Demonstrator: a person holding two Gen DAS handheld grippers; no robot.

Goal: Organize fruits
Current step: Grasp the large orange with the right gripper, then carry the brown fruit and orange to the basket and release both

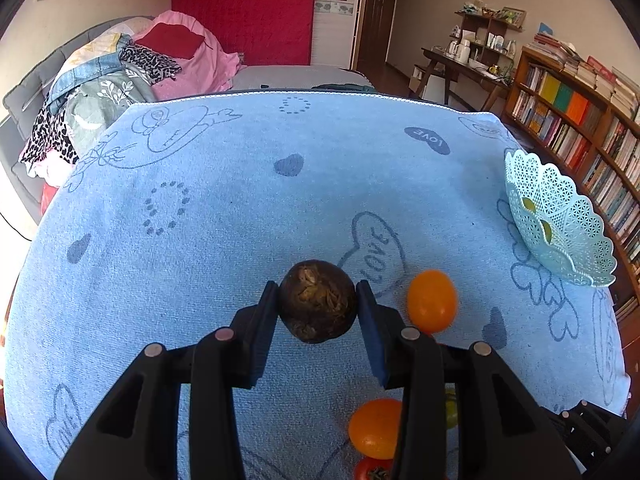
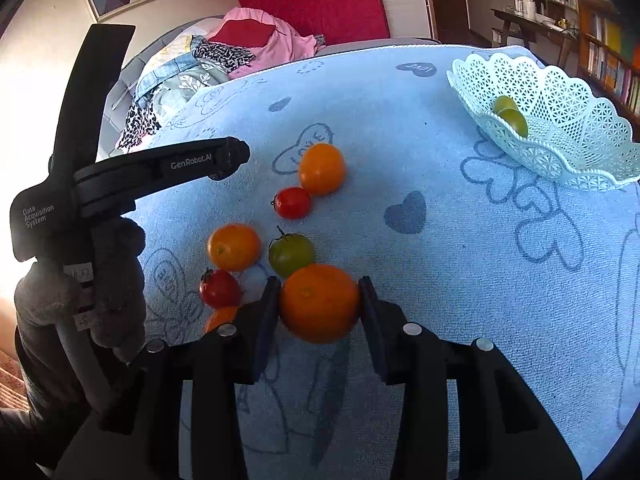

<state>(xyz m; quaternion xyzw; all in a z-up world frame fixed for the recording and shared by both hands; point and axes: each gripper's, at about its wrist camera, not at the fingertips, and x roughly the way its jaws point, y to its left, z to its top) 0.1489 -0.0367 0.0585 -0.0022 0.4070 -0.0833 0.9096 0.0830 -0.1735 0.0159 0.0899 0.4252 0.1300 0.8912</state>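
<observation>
While the left gripper (image 1: 317, 300) clamps a brown fruit (image 1: 317, 301), the right gripper (image 2: 319, 300) squeezes an orange (image 2: 319, 302). A lace basket (image 2: 568, 120) sits apart.

Taking the pale lattice basket (image 2: 560, 120) as the marker: one basket, with two green fruits (image 2: 510, 116) inside it. To its left on the blue-towelled desk (image 2: 400, 140) I count four orange fruits: one farthest off (image 2: 322, 168), one left of that (image 2: 234, 247), one nearest (image 2: 319, 302), and a fourth only partly showing (image 2: 220, 317). Two red tomatoes (image 2: 293, 202) (image 2: 219, 289), one green tomato (image 2: 291, 254). One dark brown, rough-skinned fruit (image 1: 317, 301), well left of the basket.
</observation>
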